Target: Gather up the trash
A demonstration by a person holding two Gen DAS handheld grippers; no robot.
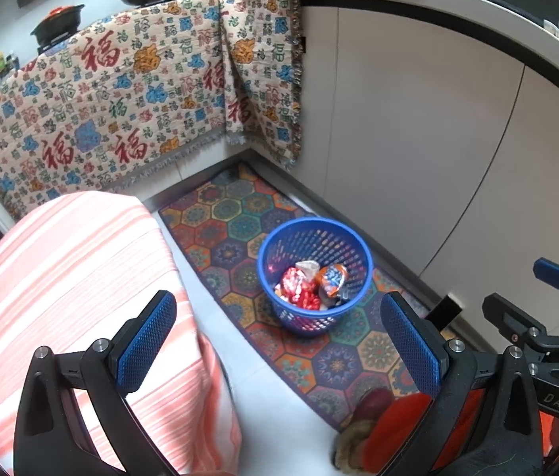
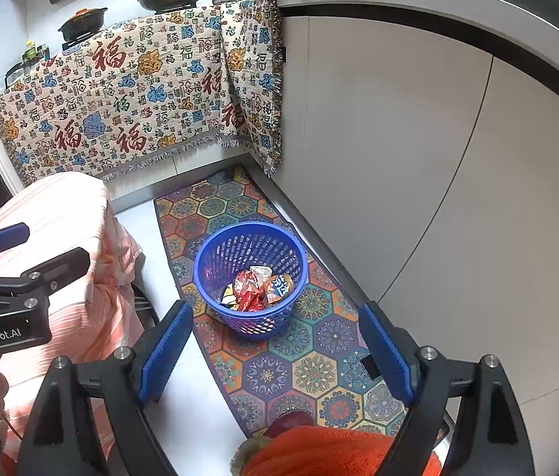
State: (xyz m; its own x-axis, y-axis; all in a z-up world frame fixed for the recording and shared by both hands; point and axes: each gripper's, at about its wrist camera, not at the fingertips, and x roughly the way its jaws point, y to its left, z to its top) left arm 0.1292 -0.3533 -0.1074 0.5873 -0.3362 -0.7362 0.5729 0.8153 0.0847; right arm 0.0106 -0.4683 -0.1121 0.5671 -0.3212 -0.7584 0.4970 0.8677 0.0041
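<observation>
A blue mesh waste basket [image 1: 315,273] stands on a patterned floor mat; it also shows in the right wrist view [image 2: 250,277]. Crumpled red, orange and white snack wrappers [image 1: 311,283] lie inside it, also seen in the right wrist view [image 2: 257,285]. My left gripper [image 1: 279,341] is open and empty, held above and short of the basket. My right gripper [image 2: 275,353] is open and empty, also above and short of the basket. The right gripper shows at the right edge of the left wrist view [image 1: 533,297]. The left gripper shows at the left edge of the right wrist view [image 2: 29,250].
A stool or seat under a pink striped cloth [image 1: 77,289] stands left of the mat [image 2: 299,373]. White cabinet doors [image 2: 418,158] run along the right. A patterned cloth [image 1: 120,99] hangs over the counter with pans behind. An orange fuzzy slipper [image 2: 319,452] is at the bottom.
</observation>
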